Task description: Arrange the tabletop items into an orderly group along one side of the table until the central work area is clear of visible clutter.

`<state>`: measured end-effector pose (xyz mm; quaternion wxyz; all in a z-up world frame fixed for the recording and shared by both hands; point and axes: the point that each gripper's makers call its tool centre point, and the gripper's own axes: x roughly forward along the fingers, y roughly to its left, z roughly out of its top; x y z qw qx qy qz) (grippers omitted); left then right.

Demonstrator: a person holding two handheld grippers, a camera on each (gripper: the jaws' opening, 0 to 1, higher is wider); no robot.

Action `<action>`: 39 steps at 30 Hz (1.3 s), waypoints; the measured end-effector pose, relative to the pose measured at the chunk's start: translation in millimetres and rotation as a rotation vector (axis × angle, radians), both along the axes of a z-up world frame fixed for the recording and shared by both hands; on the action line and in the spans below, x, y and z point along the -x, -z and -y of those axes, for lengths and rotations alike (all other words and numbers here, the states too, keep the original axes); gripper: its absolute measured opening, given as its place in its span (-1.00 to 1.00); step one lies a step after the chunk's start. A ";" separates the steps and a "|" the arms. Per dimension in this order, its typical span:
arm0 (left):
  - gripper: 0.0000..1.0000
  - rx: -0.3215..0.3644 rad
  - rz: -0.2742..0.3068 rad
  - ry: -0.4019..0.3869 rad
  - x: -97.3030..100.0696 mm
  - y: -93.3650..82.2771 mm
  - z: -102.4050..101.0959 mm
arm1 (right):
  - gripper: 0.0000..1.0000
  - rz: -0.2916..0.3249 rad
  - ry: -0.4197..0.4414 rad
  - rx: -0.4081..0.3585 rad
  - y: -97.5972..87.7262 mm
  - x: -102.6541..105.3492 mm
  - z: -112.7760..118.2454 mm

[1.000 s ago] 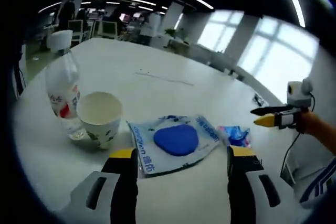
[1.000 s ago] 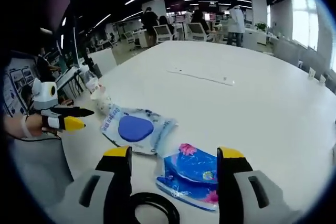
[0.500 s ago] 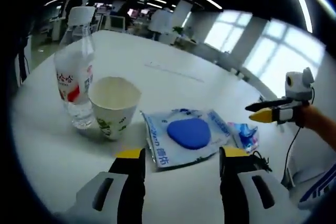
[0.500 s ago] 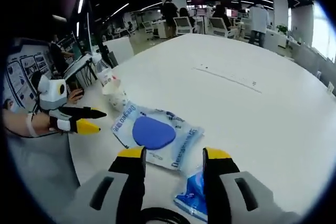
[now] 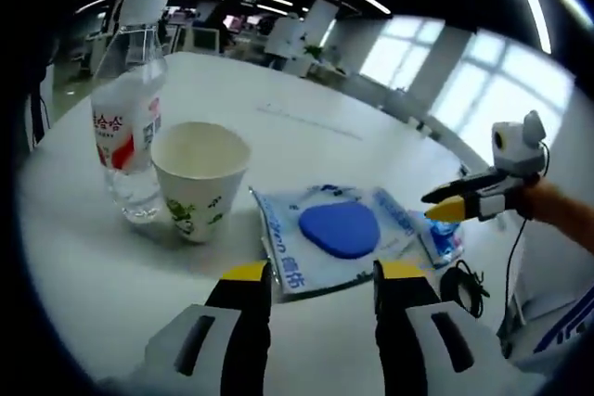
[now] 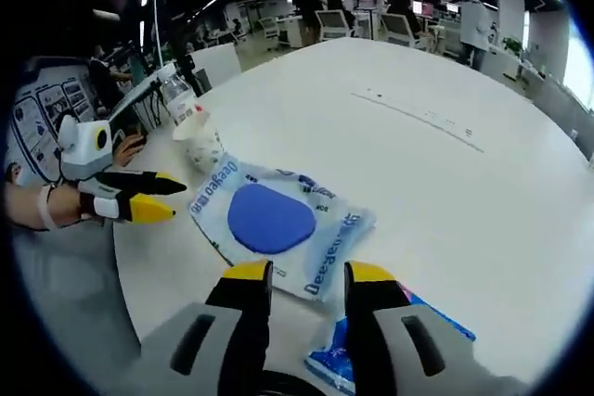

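A white and blue packet (image 5: 334,234) (image 6: 274,220) with a blue oval lies flat on the white table (image 5: 278,127). Its near edge sits just beyond my left gripper (image 5: 322,275), which is open with narrowed jaws. A paper cup (image 5: 200,178) (image 6: 202,141) and a clear water bottle (image 5: 121,127) (image 6: 176,95) stand to the packet's left. A small colourful blue packet (image 5: 444,238) (image 6: 408,350) lies at its right. My right gripper (image 6: 309,275) (image 5: 455,206) hovers over that side, open by a narrow gap with nothing in it. The left gripper (image 6: 139,206) comes in from the left.
A black cable loop (image 5: 464,280) lies near the table edge by the small packet. The far table surface (image 6: 445,155) is bare apart from a thin line of marks. Chairs, desks and people stand beyond the table.
Both grippers' jaws have narrowed. The left view has moved closer to the cup and packet. The right view has moved forward over the small blue packet towards the big packet.
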<state>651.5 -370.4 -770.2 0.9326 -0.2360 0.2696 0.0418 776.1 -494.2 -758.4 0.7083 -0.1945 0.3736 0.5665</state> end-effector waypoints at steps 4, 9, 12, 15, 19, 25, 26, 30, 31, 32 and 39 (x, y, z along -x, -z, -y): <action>-0.23 0.000 -0.021 -0.005 -0.2 7.7 -3.8 | -0.51 -0.005 0.008 0.015 5.0 0.3 1.9; -0.29 0.010 -0.042 -0.033 2.6 13.6 -11.5 | -0.55 -0.017 0.010 0.033 14.9 0.8 0.8; -0.36 0.014 -0.052 -0.028 1.7 16.2 -11.3 | -0.56 -0.005 0.013 0.052 18.7 -1.6 0.4; -0.42 0.017 -0.053 -0.029 1.8 16.2 -7.9 | -0.56 -0.017 0.018 0.056 24.9 -5.2 -1.6; -0.48 0.008 -0.059 -0.022 2.8 17.4 -3.4 | -0.61 -0.022 0.025 0.069 30.3 -8.4 -2.3; -0.61 0.008 -0.077 -0.030 6.8 21.2 -2.4 | -0.67 -0.035 0.034 0.072 32.1 -9.9 -3.2; -0.69 0.012 -0.074 -0.027 6.8 20.9 -1.6 | -0.67 -0.037 0.036 0.079 32.9 -9.4 -2.1; -0.74 0.018 -0.082 -0.031 8.4 22.6 -1.0 | -0.73 -0.039 0.031 0.088 36.4 -9.6 -0.8; -0.75 0.020 -0.085 -0.031 8.5 23.7 -0.6 | -0.73 -0.041 0.034 0.087 36.2 -9.3 -0.9; -0.76 0.022 -0.089 -0.031 9.1 24.5 -0.1 | -0.74 -0.046 0.034 0.089 35.7 -8.5 -0.6; -1.00 0.008 -0.083 -0.053 11.5 24.8 -6.3 | -0.92 -0.053 0.043 0.096 37.5 -10.8 -1.0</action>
